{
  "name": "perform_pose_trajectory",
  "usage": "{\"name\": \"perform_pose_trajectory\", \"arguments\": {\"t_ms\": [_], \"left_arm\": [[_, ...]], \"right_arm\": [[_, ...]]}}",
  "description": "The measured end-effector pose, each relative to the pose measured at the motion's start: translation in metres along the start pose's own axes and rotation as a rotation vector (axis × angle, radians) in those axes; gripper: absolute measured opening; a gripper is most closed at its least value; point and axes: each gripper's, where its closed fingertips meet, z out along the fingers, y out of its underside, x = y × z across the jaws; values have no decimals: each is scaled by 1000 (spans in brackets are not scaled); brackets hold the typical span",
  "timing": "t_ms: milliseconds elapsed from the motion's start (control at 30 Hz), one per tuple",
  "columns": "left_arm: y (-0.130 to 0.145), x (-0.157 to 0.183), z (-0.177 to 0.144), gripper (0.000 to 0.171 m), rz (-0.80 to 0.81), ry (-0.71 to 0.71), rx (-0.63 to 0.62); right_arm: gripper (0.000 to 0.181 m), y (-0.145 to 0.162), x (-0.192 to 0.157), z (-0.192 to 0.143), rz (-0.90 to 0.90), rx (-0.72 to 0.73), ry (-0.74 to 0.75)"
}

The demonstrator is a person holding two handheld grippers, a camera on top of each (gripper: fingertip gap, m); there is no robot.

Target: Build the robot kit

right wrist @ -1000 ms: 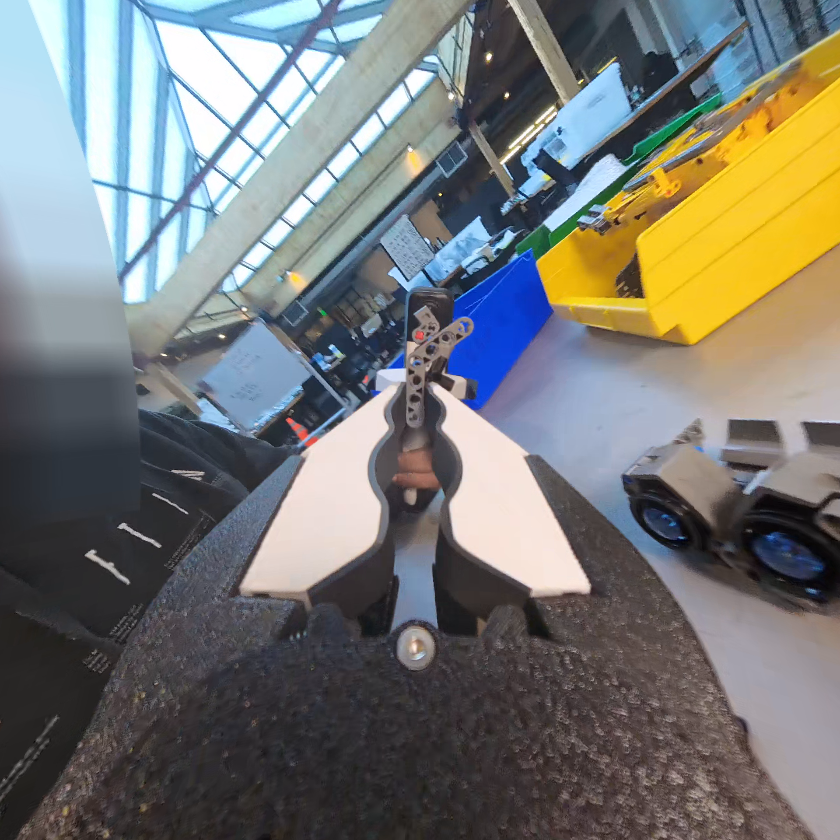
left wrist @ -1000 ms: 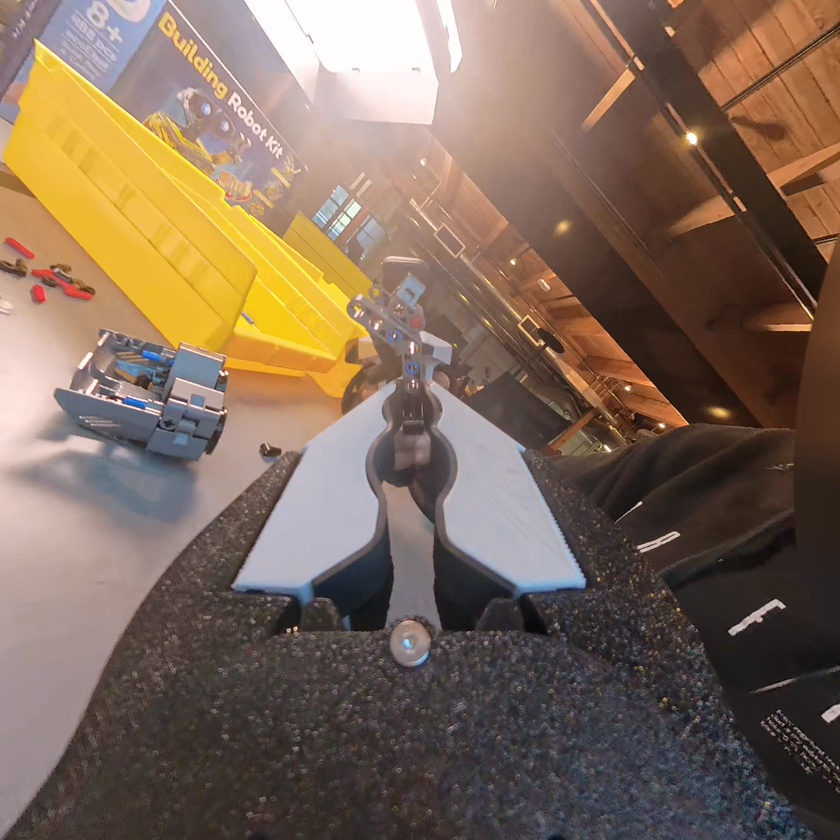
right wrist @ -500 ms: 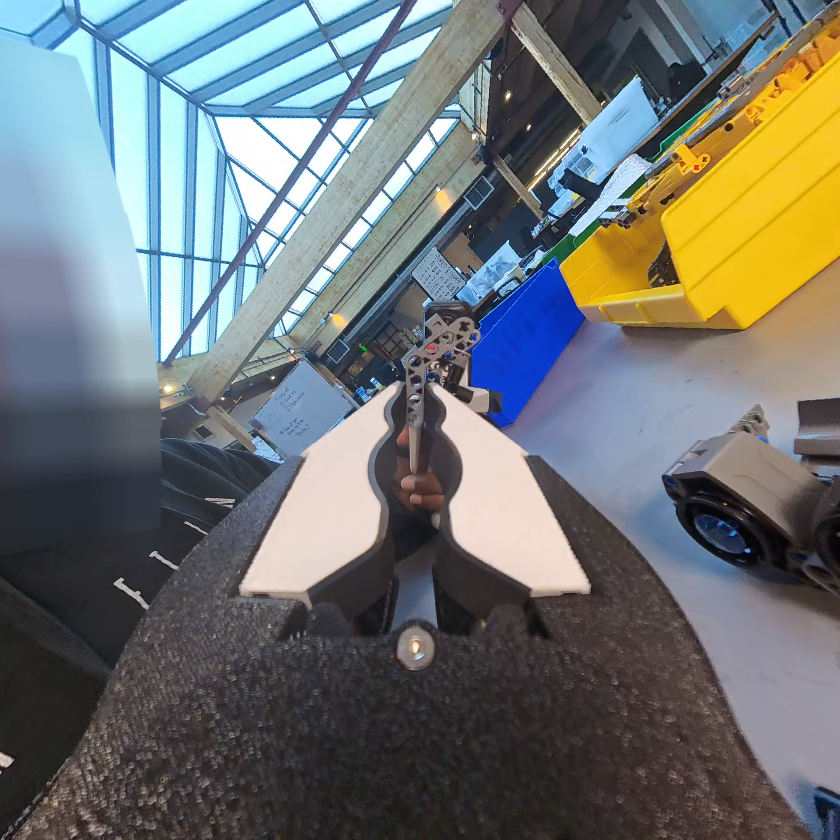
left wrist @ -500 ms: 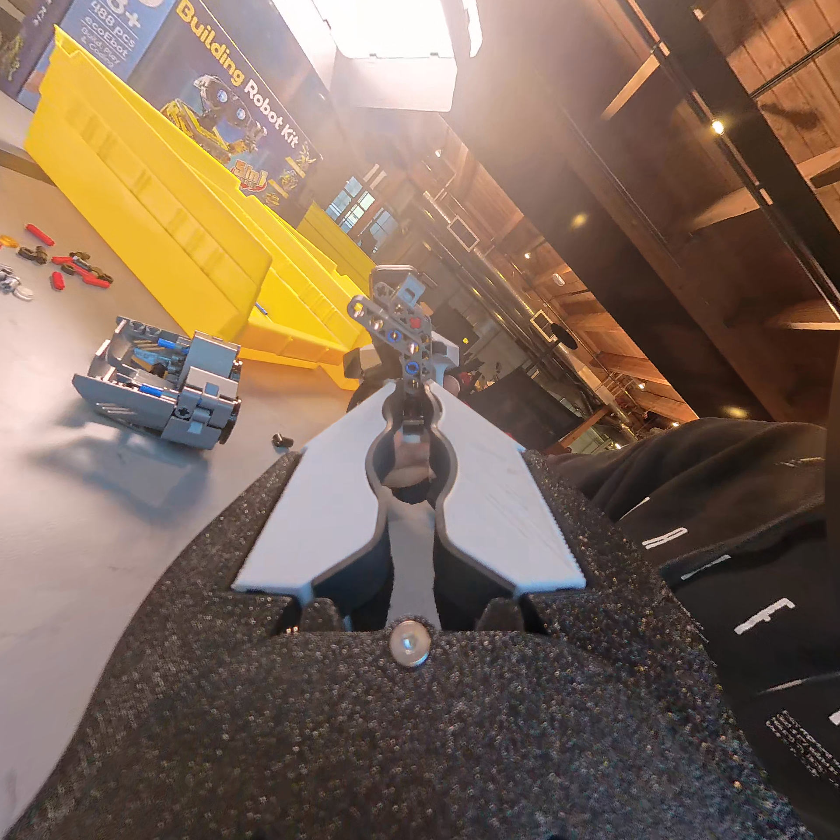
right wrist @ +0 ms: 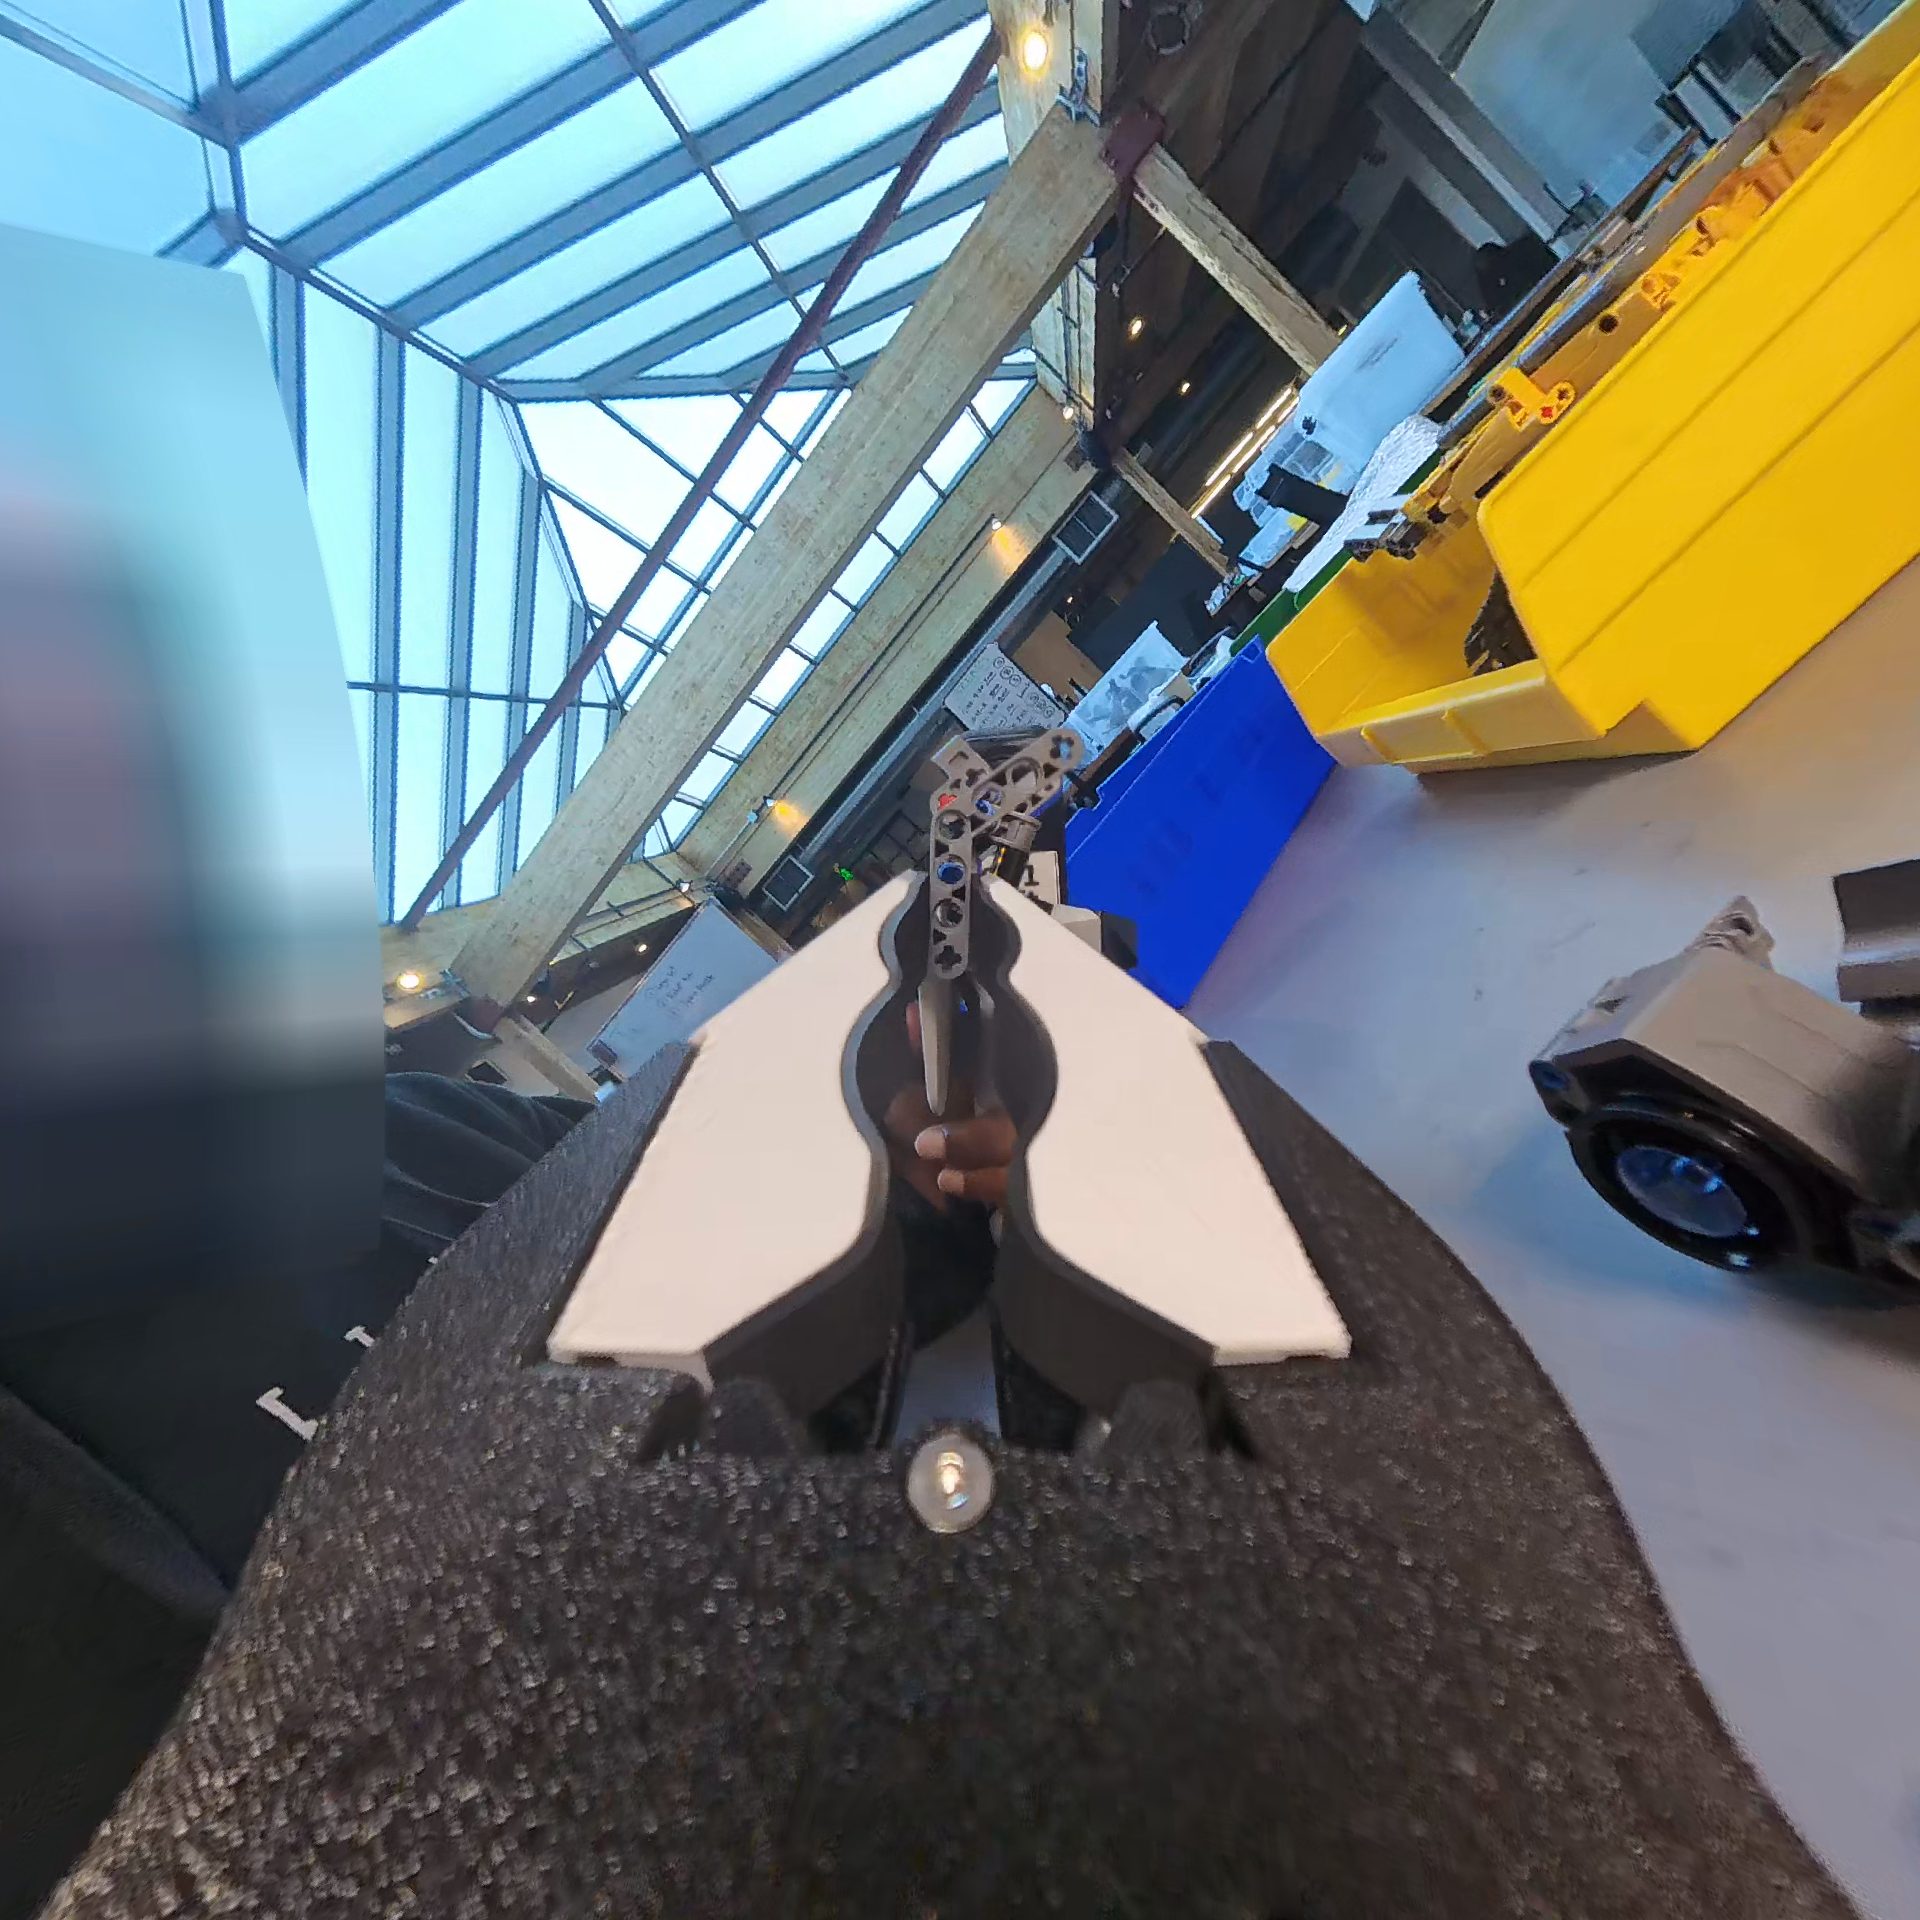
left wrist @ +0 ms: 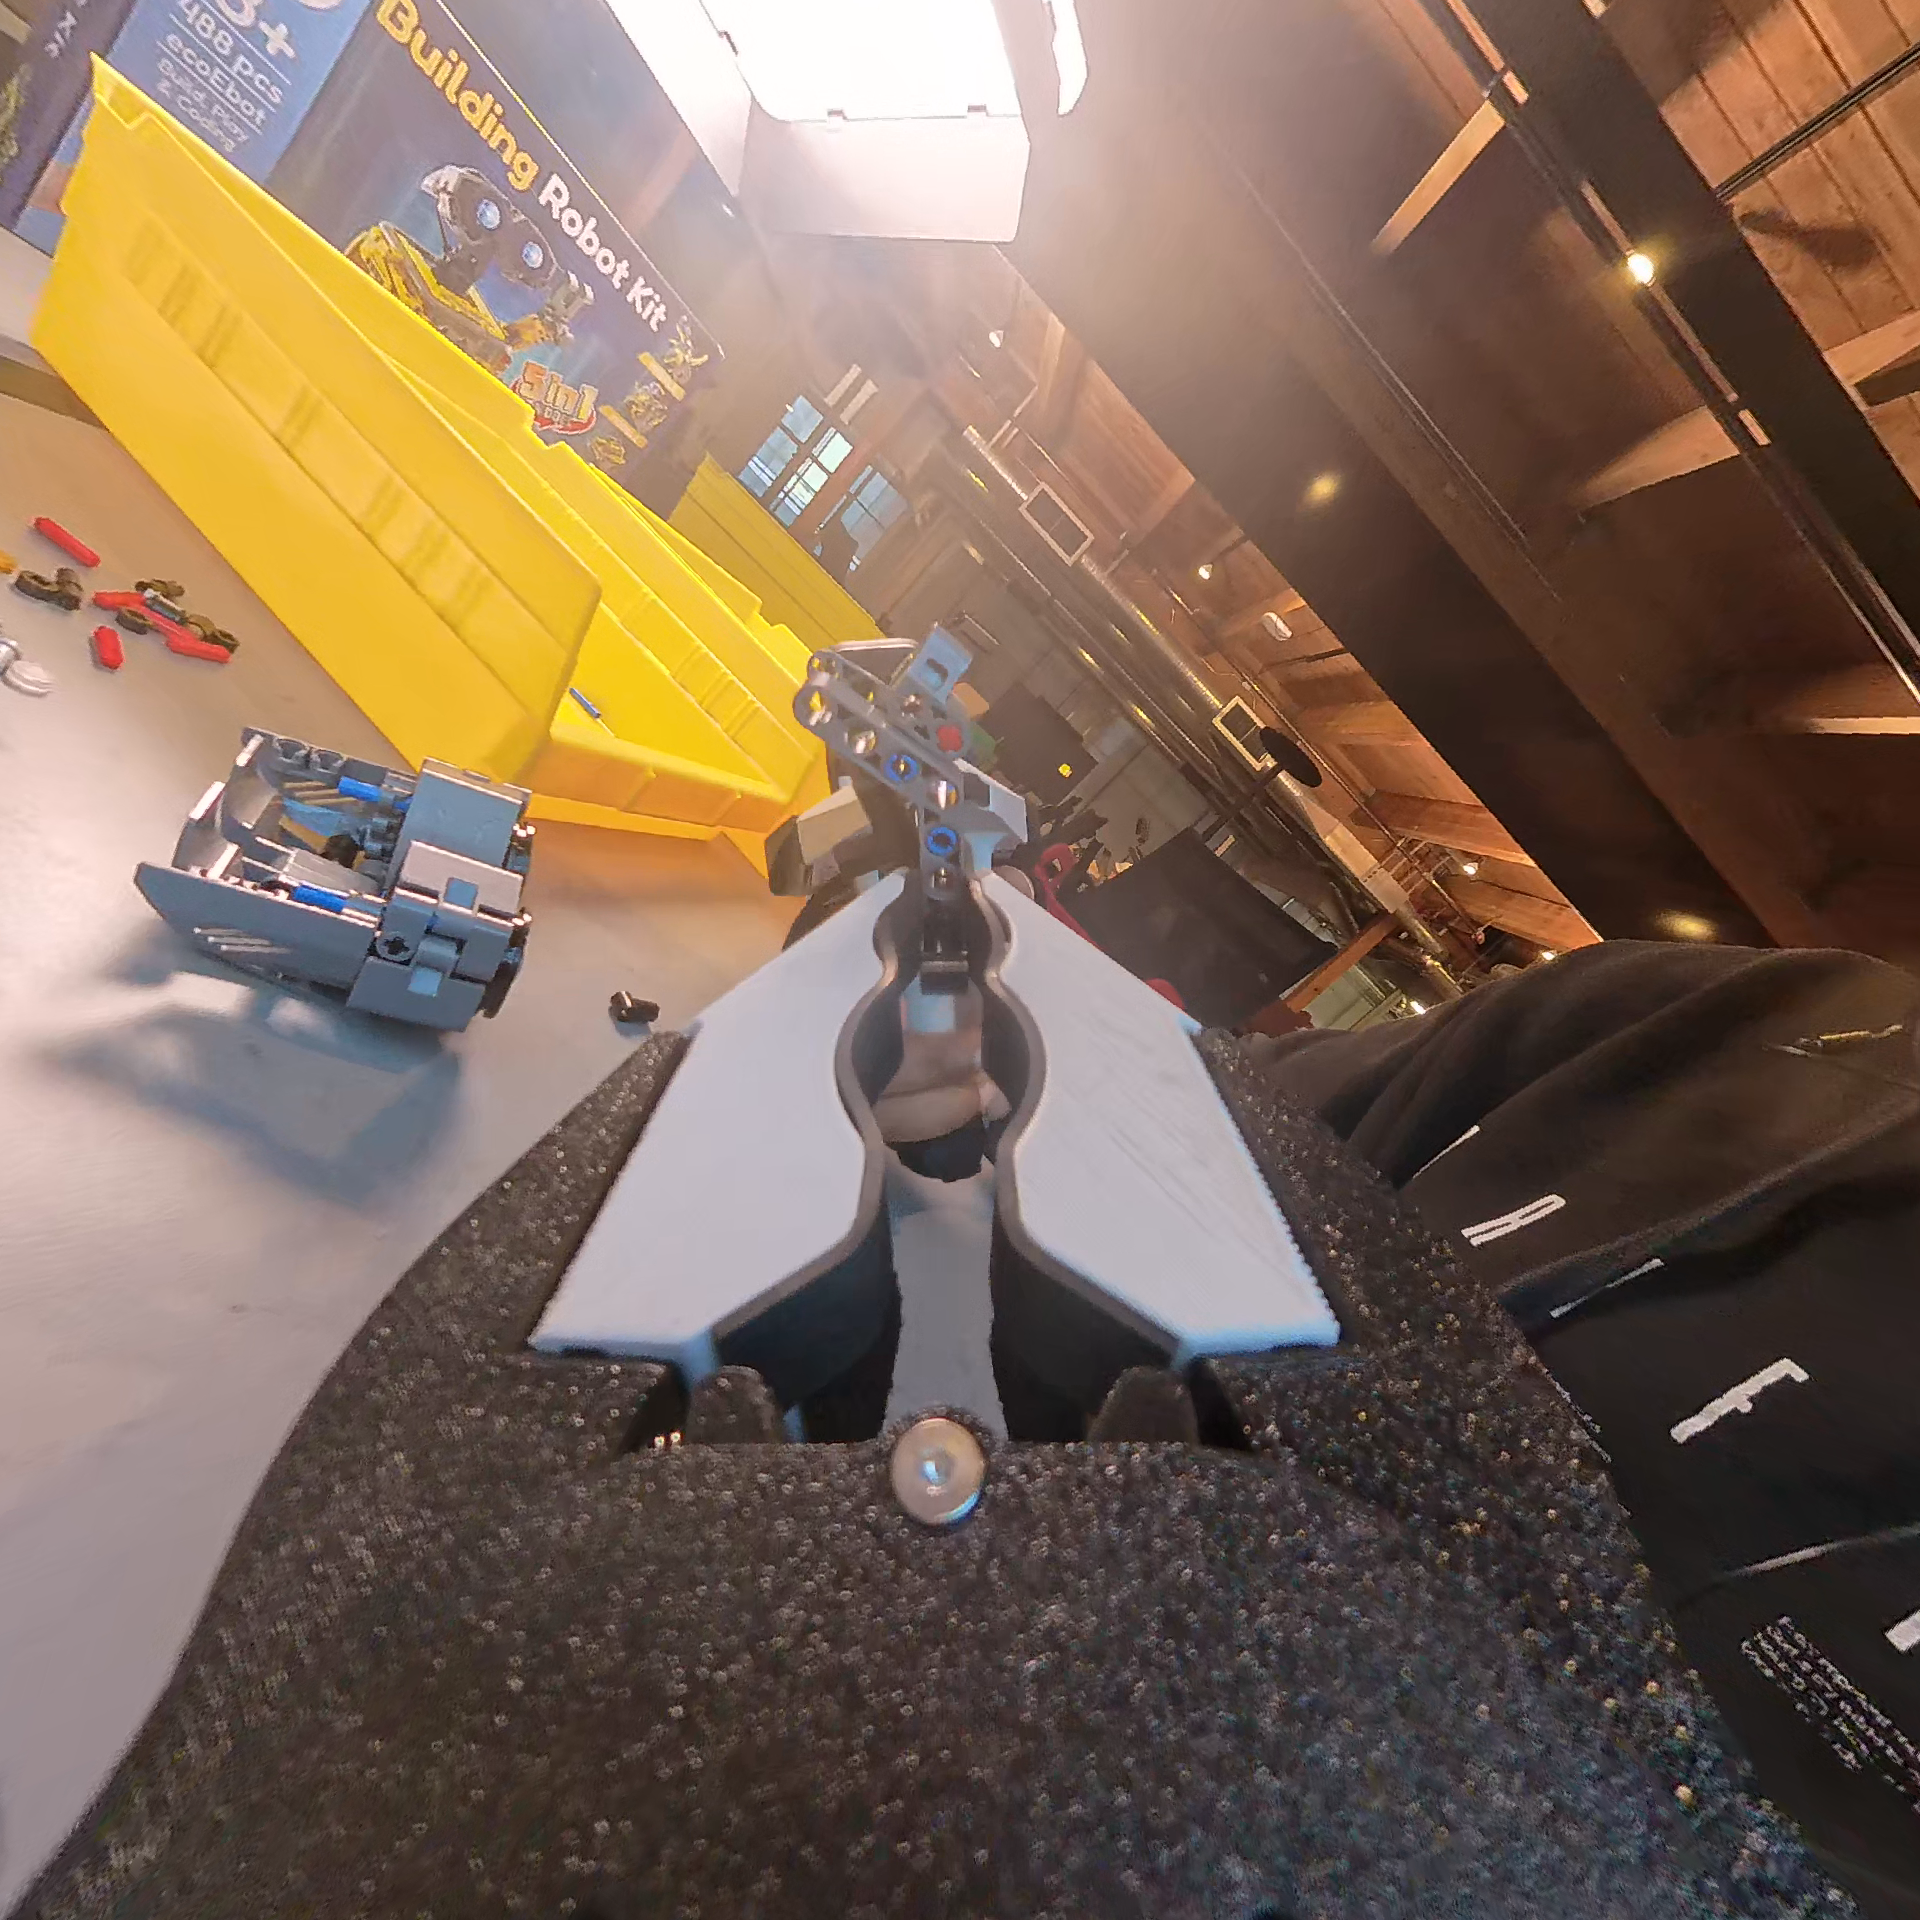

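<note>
A small grey assembly of holed beams (left wrist: 894,738) with blue and red pins is held in the air above the grey table (left wrist: 156,1195). My left gripper (left wrist: 940,883) is shut on its lower end. My right gripper (right wrist: 951,894) is shut on a grey beam of the same assembly (right wrist: 987,800), from the opposite side. Part of the right gripper shows just behind the assembly in the left wrist view (left wrist: 831,831). A person's fingers show through the gap between the fingers in both views.
A grey built module (left wrist: 353,894) lies on the table to the left; it shows at the right in the right wrist view (right wrist: 1725,1122). Yellow bins (left wrist: 312,468), a blue bin (right wrist: 1174,821), loose red and black parts (left wrist: 125,613), a black pin (left wrist: 634,1005). A dark sleeve (left wrist: 1662,1195) is close. Less than 4 cm separates the two grippers' tips.
Both grippers stay shut on the assembly. The right wrist view has tilted up towards the glass roof, and the grey module has slid to the right edge. The left view has shifted slightly.
</note>
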Motion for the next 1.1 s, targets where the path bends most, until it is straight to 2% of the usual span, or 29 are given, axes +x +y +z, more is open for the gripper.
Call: {"name": "perform_pose_trajectory", "arguments": {"t_ms": [367, 700, 967, 1100], "left_arm": [[-1, 0, 0, 6, -23, -29, 15], [-12, 3, -1, 6, -100, -7, 180], [-17, 8, -5, 6, -12, -1, 139], [-13, 5, -5, 6, 64, -36, 69]], "right_arm": [[5, 0, -1, 3, 33, 96, -12], [5, -10, -6, 11, 28, 322, 4], [5, -10, -12, 18, -95, 117, 15], [5, -5, -11, 15, -256, -74, 78]]}}
